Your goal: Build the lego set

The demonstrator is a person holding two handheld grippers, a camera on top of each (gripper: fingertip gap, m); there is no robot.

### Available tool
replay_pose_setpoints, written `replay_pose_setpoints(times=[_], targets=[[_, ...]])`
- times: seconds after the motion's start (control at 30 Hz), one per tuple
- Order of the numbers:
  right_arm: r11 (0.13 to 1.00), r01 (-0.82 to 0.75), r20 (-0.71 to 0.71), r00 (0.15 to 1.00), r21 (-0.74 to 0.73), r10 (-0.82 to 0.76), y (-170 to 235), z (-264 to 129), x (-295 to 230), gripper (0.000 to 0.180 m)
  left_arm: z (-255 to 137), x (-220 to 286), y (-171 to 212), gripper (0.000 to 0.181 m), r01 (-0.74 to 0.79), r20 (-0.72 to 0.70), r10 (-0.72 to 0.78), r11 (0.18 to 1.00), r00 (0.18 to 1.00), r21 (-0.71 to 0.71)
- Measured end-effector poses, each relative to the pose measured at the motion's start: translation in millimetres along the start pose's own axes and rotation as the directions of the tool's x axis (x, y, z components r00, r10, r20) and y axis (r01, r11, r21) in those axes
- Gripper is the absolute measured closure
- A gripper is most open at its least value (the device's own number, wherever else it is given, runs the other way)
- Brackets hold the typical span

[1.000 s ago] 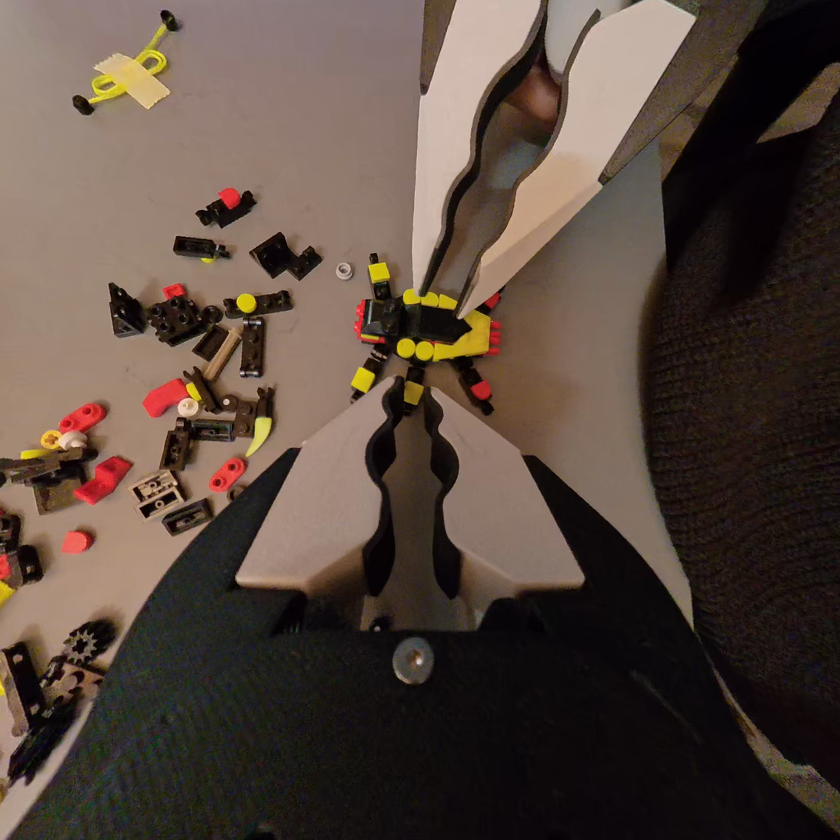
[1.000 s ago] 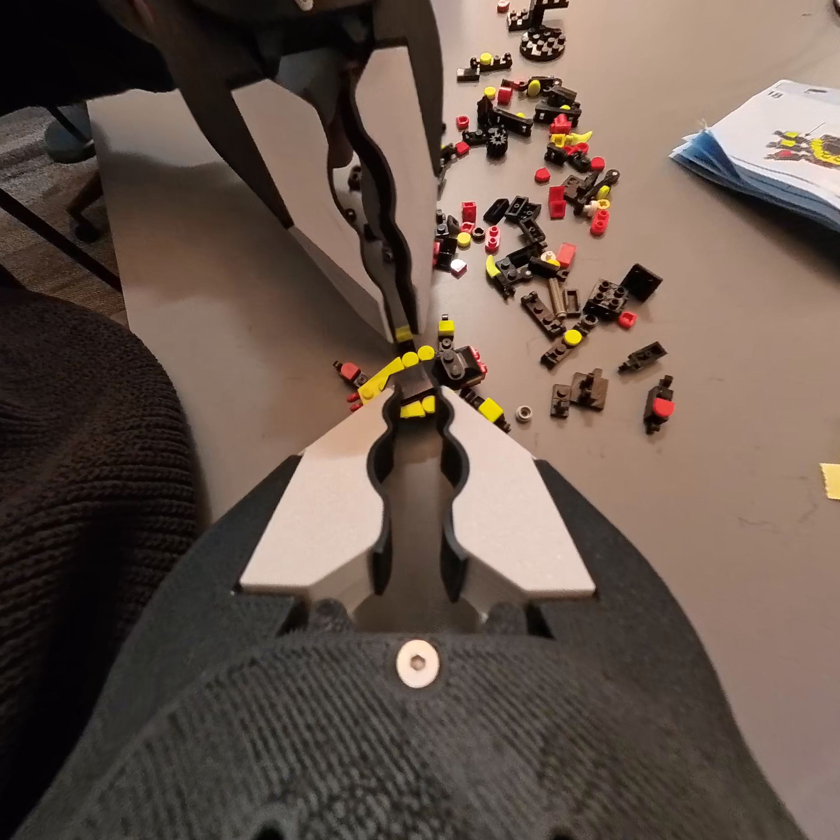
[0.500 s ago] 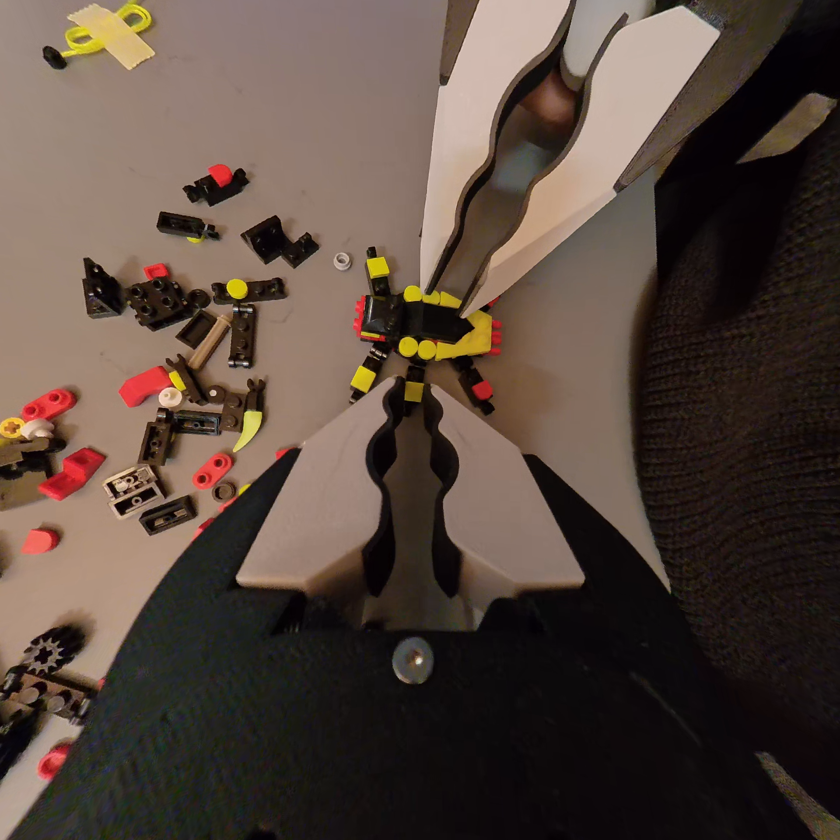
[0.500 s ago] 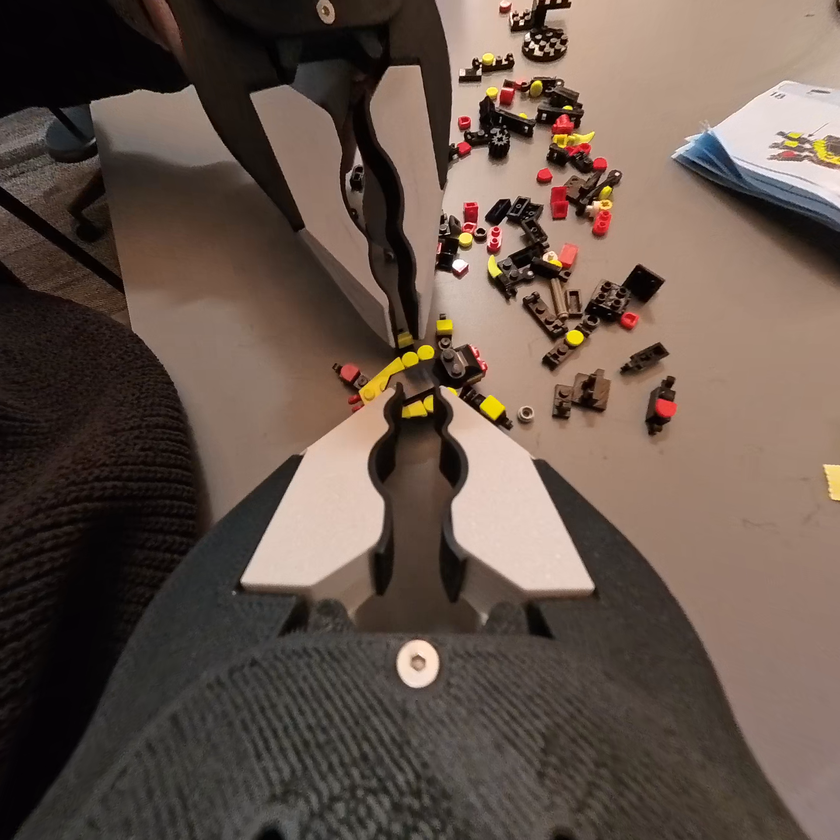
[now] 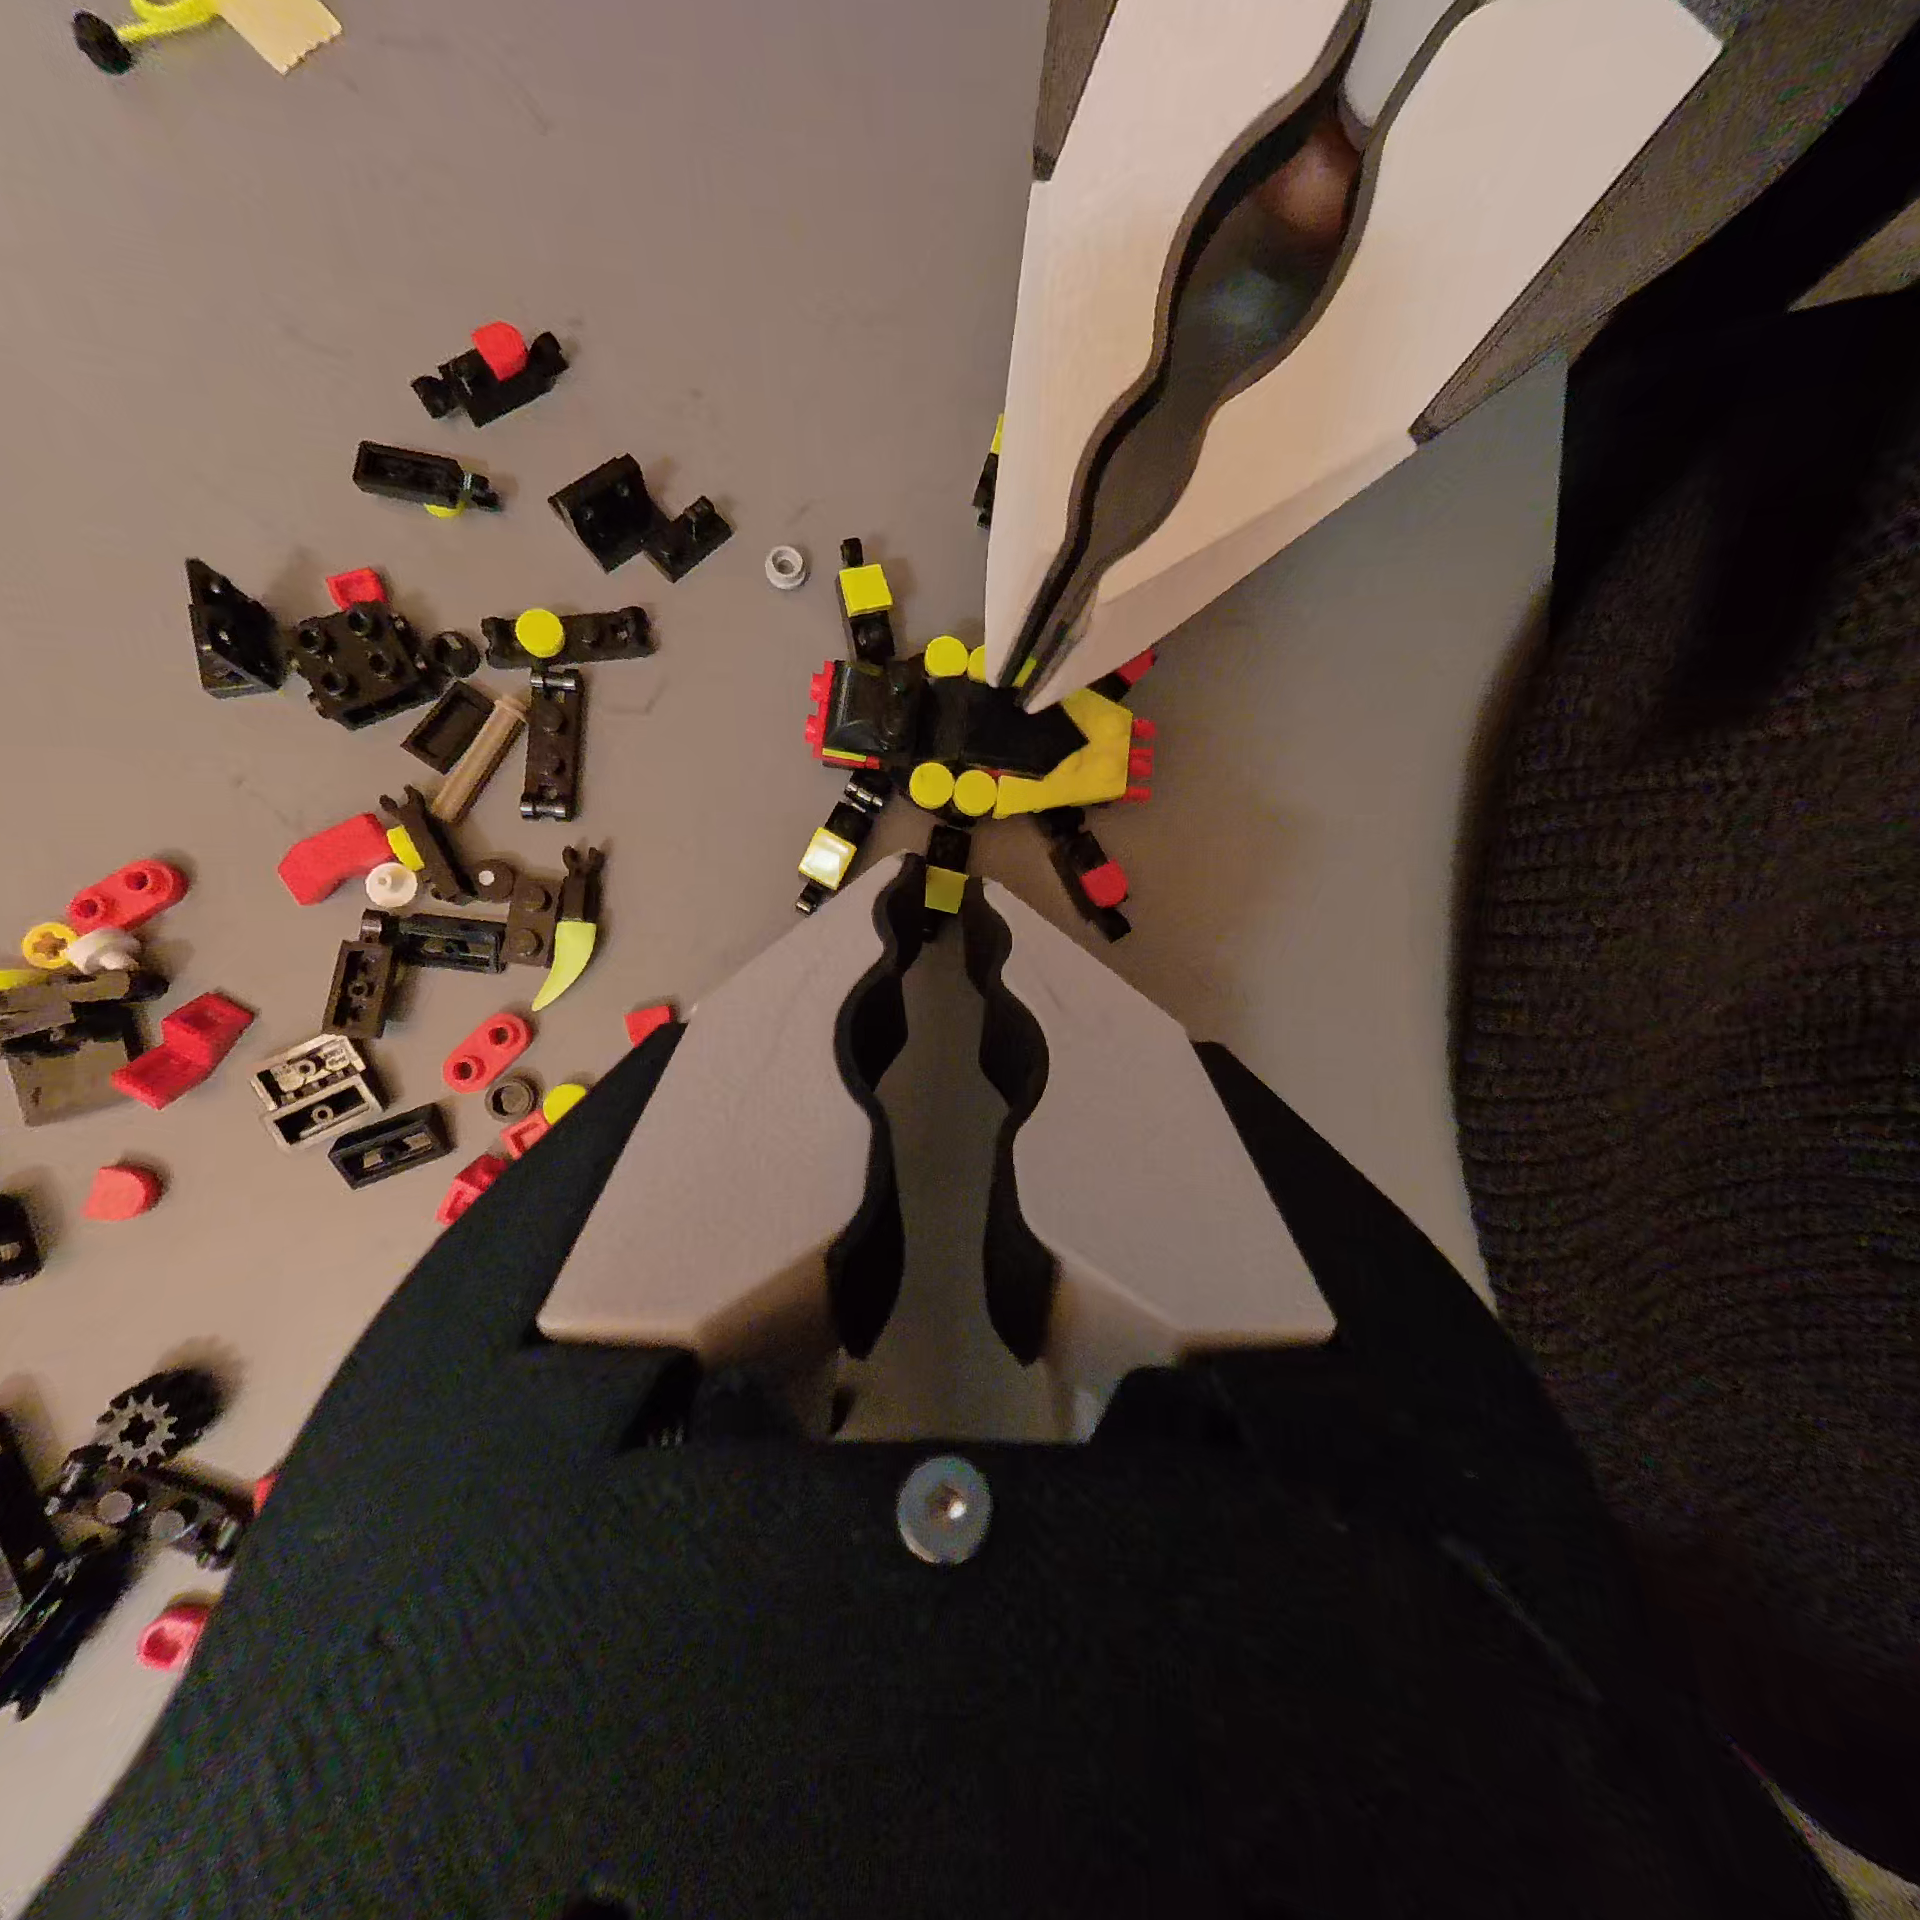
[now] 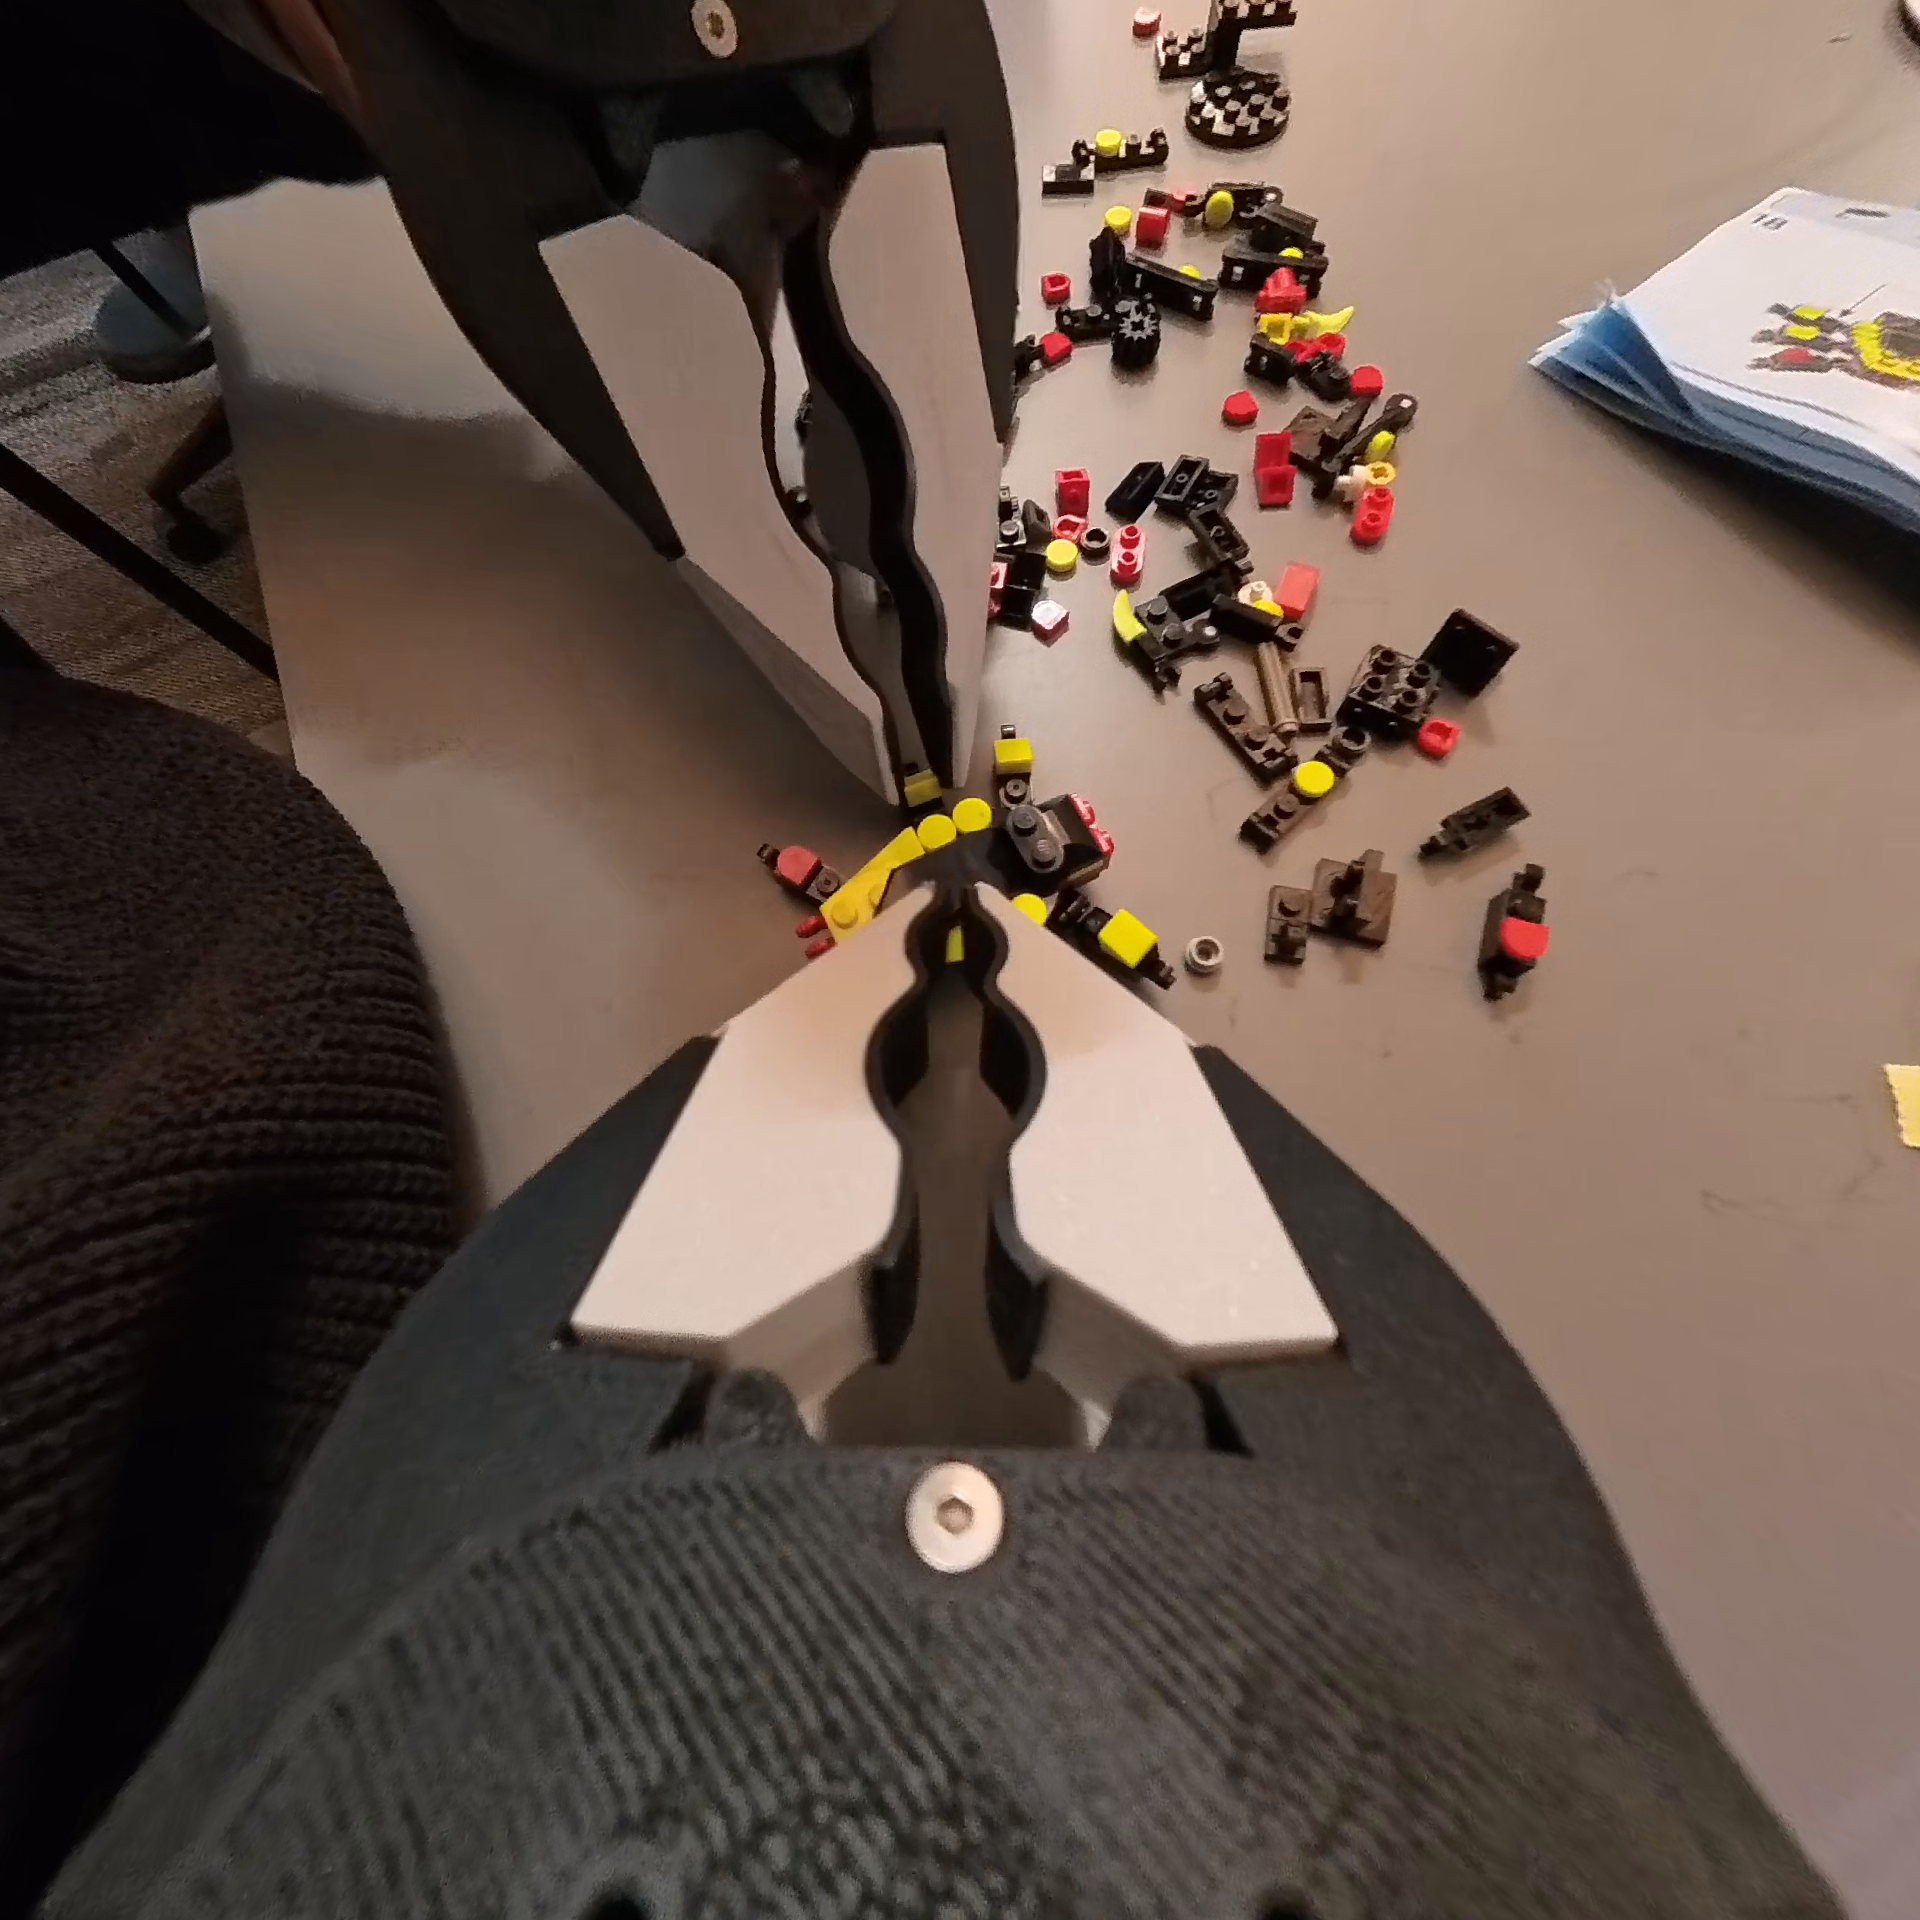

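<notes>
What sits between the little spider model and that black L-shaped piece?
In the left wrist view, only a small grey ring lies between the spider model and the black L-shaped piece; otherwise bare table.

The grey surface [image 5: 727, 208] carries a black, yellow and red model [image 5: 966, 727] near its edge. To the model's side lies a loose scatter of small black, red and yellow pieces [image 5: 416, 831], among them a grey ring [image 5: 787, 568] just beside the model, a black gear [image 5: 140, 1429], a lime claw [image 5: 566, 961] and a red curved piece [image 5: 332, 857]. A lime cord with tape [image 5: 208, 16] lies well apart from the scatter. In the right wrist view, a booklet [image 6: 1766, 353] rests beyond the pieces, a round black plate [image 6: 1236, 109] sits at the far end, and a yellow scrap [image 6: 1903, 1117] lies at the picture's edge.
</notes>
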State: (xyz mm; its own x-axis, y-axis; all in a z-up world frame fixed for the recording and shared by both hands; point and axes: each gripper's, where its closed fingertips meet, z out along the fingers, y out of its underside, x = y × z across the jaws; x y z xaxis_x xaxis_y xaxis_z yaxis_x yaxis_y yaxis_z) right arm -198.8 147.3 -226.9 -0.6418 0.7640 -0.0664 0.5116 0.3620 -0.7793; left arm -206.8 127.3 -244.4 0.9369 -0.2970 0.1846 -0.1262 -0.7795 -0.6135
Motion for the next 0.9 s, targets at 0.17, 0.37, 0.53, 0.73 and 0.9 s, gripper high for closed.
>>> replay_pose_setpoints(times=[0.17, 0.37, 0.53, 0.73, 0.9], targets=[[1.0, 0.007, -0.012, 1.0, 0.0, -0.007, -0.3, 0.3, 1.0, 0.18, 0.1, -0.2, 0.9, 0.175, 0.013, 0.041, -0.01, 0.998, 0.999, -0.06], [1.0, 0.003, -0.01, 1.0, 0.003, -0.003, -0.3, 0.2, 1.2, 0.18, 0.6, -0.2, 1.0, 0.175, 0.011, 0.04, -0.008, 0.996, 0.999, -0.091], [1.0, 0.004, -0.013, 1.0, 0.003, -0.004, -0.4, 0.3, 1.5, 0.18, 2.1, 1.3, 3.0, 0.175, 0.001, 0.026, 0.003, 0.988, 1.0, -0.154], [1.0, 0.003, -0.013, 1.0, 0.004, -0.003, -0.4, 0.4, 2.0, 0.18, 2.7, 1.4, 2.5, 0.175, 0.013, 0.038, -0.007, 0.988, 0.999, -0.155], [1.0, 0.006, -0.013, 1.0, 0.004, -0.006, -0.5, 0.0, 1.8, 0.18, 2.9, 1.1, 2.0, 0.174, -0.002, 0.069, 0.012, 0.99, 0.998, -0.141]])
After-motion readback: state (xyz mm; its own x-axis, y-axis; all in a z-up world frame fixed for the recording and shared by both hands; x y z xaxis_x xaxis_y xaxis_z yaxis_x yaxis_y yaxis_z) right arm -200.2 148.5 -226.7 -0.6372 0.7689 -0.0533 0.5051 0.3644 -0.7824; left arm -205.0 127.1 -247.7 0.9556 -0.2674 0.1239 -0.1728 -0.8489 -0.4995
